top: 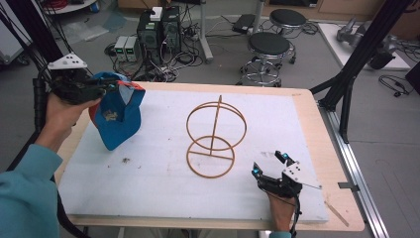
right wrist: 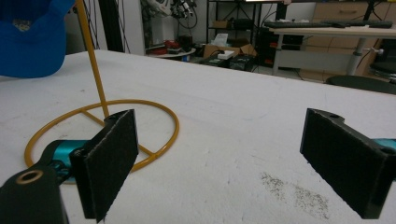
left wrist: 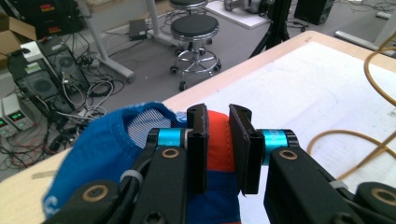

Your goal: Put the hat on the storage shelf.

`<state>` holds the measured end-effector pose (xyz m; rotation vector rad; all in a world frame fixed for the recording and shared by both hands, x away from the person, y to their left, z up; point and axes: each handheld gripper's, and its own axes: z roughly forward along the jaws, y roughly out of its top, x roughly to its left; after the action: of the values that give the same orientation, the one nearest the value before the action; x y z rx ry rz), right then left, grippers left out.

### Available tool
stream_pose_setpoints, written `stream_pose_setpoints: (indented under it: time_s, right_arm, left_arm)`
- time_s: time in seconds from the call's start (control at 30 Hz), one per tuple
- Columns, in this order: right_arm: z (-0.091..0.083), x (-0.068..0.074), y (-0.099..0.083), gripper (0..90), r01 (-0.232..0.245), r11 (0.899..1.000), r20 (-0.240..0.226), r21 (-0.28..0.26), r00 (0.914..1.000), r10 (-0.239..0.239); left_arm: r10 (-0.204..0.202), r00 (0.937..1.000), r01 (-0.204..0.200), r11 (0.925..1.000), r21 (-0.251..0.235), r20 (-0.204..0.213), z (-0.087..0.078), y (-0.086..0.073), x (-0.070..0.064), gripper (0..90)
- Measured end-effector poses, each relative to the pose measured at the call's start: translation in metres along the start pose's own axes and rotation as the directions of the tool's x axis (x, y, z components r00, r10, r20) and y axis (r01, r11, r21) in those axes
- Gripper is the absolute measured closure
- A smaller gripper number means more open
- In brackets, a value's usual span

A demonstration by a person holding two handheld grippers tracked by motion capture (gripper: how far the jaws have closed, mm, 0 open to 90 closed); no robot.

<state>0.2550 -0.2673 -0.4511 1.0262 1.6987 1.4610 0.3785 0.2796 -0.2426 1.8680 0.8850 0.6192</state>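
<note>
Work in hand: a blue cap [top: 116, 116] with a red brim is held up at the table's left edge; a wire stand [top: 214, 136] waits mid-table, likely the place to hang it.
Left gripper [top: 101, 88]: jaws pinched on the cap's red brim, seen close in the left gripper view [left wrist: 223, 148]; the crown hangs below, clear of the white mat [top: 163, 188].
Right gripper [top: 270, 166]: jaws spread wide, holding nothing, low over the mat near the stand's base ring [right wrist: 100, 133].
Cap location: in the air, left of the stand and well apart from it.
Risk, slip: the hold is on a narrow strip of brim; a quick swing could let the fabric slide out and drop.
Risk, tip: the stand looks light; a cap pushed sideways against its upper ring could topple or skate it, unless the right gripper steadies the base.
Risk, snag: the loose crown may catch on the centre rod instead of settling over the ring.
Hidden: the cap's logo is too small to read; how deep the brim sits between the jaws is unclear.
Cut off: the stand's top leaves the right gripper view.
</note>
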Motion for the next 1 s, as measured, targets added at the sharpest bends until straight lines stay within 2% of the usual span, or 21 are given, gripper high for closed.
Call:
stream_pose_setpoints:
  time_s: [0.23,0.4,0.6,0.77,0.83,1.0]
  right_arm:
    - [-0.001,-0.001,0.0,10.5,-0.01,1.0,-0.008,-0.003,0.9999,0.01]
    - [-0.001,-0.001,0.0,10.5,-0.019,1.0,-0.01,-0.01,0.9998,0.019]
    - [-0.001,-0.002,0.0,10.5,-0.019,1.0,-0.011,-0.009,0.9998,0.019]
    - [-0.001,-0.001,0.0,10.5,-0.016,1.0,-0.009,-0.009,0.9998,0.016]
    - [-0.001,-0.001,0.0,10.5,-0.018,1.0,-0.01,-0.009,0.9998,0.018]
    - [-0.001,-0.001,0.0,10.5,-0.016,1.0,-0.008,-0.008,0.9998,0.016]
  left_arm:
    - [0.011,0.9996,-0.011,0.9999,0.008,0.026,0.005,-0.002,-0.021,77.7]
    - [0.013,0.998,-0.014,0.9999,0.003,0.061,0.013,-0.006,-0.035,77.6]
    - [0.002,0.9954,-0.003,0.9999,0.014,0.096,0.025,-0.017,-0.043,77.6]
    - [0.006,0.993,-0.009,0.9995,0.03,0.118,0.033,-0.023,-0.049,77.6]
    - [0.018,0.9925,-0.023,0.9988,0.042,0.121,0.035,-0.025,-0.051,77.6]
    - [0.017,0.9901,-0.024,0.9987,0.044,0.139,0.038,-0.027,-0.058,77.6]
